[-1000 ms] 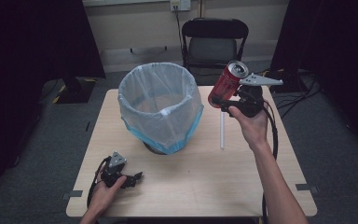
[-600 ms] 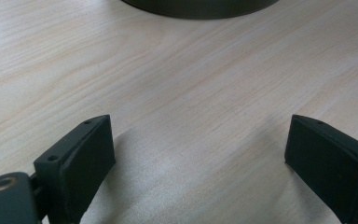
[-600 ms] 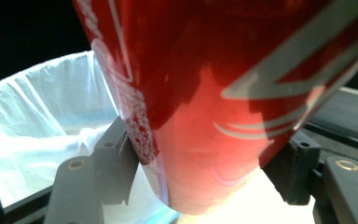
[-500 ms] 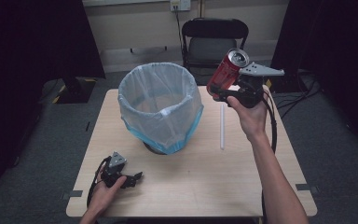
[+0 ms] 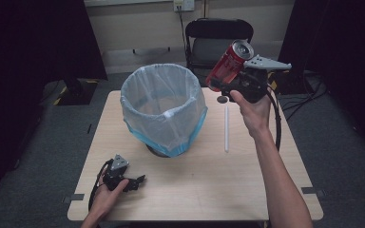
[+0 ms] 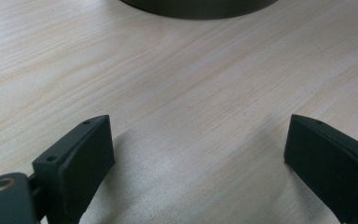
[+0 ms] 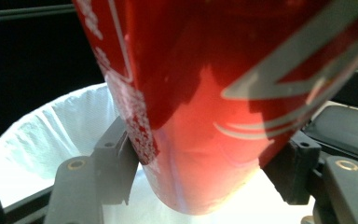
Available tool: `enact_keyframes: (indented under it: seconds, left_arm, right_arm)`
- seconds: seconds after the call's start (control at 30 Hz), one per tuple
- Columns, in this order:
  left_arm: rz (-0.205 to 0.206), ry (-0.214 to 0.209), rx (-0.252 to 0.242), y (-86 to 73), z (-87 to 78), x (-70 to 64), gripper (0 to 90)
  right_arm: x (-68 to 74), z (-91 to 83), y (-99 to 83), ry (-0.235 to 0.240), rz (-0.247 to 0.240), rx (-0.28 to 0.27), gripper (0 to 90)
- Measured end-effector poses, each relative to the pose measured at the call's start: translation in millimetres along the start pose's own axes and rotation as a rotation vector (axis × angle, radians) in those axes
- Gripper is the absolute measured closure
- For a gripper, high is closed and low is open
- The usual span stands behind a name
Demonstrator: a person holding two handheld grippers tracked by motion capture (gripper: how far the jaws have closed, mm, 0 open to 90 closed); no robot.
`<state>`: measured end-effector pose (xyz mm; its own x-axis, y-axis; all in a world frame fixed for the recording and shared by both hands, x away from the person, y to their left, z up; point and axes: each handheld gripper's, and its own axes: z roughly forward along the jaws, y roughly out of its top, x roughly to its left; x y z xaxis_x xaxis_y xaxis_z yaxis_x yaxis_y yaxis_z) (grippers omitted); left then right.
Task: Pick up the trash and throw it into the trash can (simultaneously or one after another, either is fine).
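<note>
No legible text anywhere.

One red drink can is held up above the table's far right part, and one lined bin with a pale blue bag stands near the far edge of the one wooden table. One white stick-like rod lies toward the right edge. Two grippers are counted, the left gripper near the front-left corner and the right gripper aloft, and one black chair stands behind the far edge.
</note>
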<state>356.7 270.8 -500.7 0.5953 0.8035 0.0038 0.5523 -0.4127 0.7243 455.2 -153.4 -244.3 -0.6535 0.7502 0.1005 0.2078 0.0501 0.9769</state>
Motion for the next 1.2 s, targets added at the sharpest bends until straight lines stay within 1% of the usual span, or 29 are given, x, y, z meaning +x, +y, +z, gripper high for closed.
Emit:
enact_keyframes:
  seconds: [0.03,0.2,0.23,0.27,0.3,0.37,0.5,0.53,0.57,0.77,0.8,0.83,0.9,0.97,1.07,1.1,1.2]
  left_arm:
    - [-0.001,-0.001,-0.002,-0.1,0.1,0.0,7.7]
    - [0.0,-0.001,-0.002,-0.1,0.1,0.0,7.7]
    - [-0.001,0.0,-0.001,0.0,0.1,-0.1,7.7]
    - [-0.001,0.0,-0.001,0.0,0.1,-0.1,7.7]
    - [0.0,0.0,0.0,0.0,0.0,0.0,7.7]
    - [0.0,0.0,0.0,0.0,0.0,0.0,7.7]
    - [0.0,0.0,0.0,0.0,0.0,0.0,7.7]
    - [0.0,0.0,0.0,0.0,0.0,0.0,7.7]
    - [0.0,0.0,0.0,0.0,0.0,0.0,7.7]
    - [-0.001,0.0,-0.001,0.0,0.0,0.0,7.7]
    - [-0.001,0.0,-0.001,0.0,0.0,0.0,7.7]
    - [-0.001,0.0,0.0,0.0,0.0,0.0,7.7]
    - [0.0,0.0,0.0,0.0,0.0,0.0,7.7]
    - [0.0,0.0,0.0,0.0,0.0,0.0,7.7]
    - [0.0,0.0,0.0,0.0,0.0,0.0,7.7]
    - [0.0,0.0,0.0,0.0,0.0,0.0,7.7]
    - [0.0,0.0,0.0,0.0,0.0,0.0,7.7]
  right_arm:
    - [1.8,3.5,3.1,0.02,0.006,-0.007,34.5]
    - [7.6,10.4,10.2,0.043,0.0,-0.014,34.5]
    - [10.0,12.7,15.7,0.057,0.003,-0.028,34.5]
    - [10.0,12.7,15.7,0.057,0.003,-0.028,34.5]
    - [12.8,15.5,21.2,0.073,0.003,-0.039,34.5]
    - [16.0,18.6,25.0,0.087,0.0,-0.044,34.5]
    - [24.6,27.5,29.2,0.118,-0.005,-0.048,34.6]
    - [24.6,27.5,29.2,0.118,-0.005,-0.048,34.6]
    - [31.5,34.6,30.5,0.142,-0.017,-0.047,34.6]
    - [45.7,51.9,31.3,0.198,-0.026,-0.02,34.4]
    - [45.7,51.9,31.3,0.198,-0.026,-0.02,34.4]
    - [50.8,58.0,30.6,0.213,-0.025,-0.008,34.3]
    - [53.8,62.5,29.4,0.235,-0.027,0.003,34.2]
    - [56.9,67.2,27.2,0.239,-0.036,0.018,34.0]
    - [59.1,71.8,24.6,0.246,-0.034,0.031,33.9]
    - [61.2,76.9,21.1,0.261,-0.042,0.049,33.8]
    - [63.5,82.6,17.1,0.259,-0.046,0.072,33.7]
